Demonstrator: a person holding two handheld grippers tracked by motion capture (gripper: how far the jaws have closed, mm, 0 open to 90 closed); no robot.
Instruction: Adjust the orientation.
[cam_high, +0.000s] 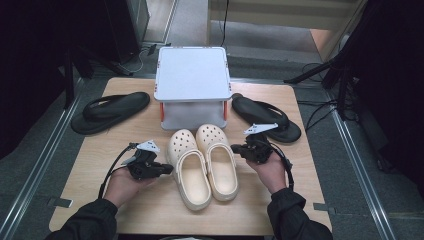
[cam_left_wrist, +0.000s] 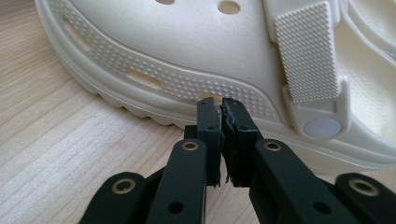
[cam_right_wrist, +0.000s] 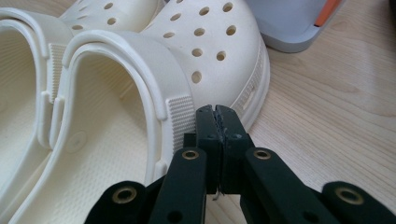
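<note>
**Two closed grippers flanking a pair of cream clogs on a wooden desk**

Sleeved forearms enter at the near edge of the desk, each hand carrying a black two-jaw gripper. Largest on the desk, a grey box-shaped stand with orange uprights sits at the middle of the far edge. One black flip-flop lies near the far left corner, and a second black flip-flop lies near the far right corner, each just beside the stand.

Cream clogs occupy the centre of the desk, side by side and touching, toes toward the stand and heels toward the near edge. Left clog and right clog both rest upright on their soles, heel straps lying forward over the openings.

Left gripper lies level, its tips pointing at the outer side of the left clog; in the left gripper view its jaws are all but closed, a thin slit between the pads, nothing between them, and the tips sit at the dotted side wall of the clog. Right gripper points at the outer side of the right clog; in the right gripper view its jaws are pressed together on nothing, the tips at the clog's side just beside the strap hinge. Whether either tip touches its clog cannot be told.
</note>
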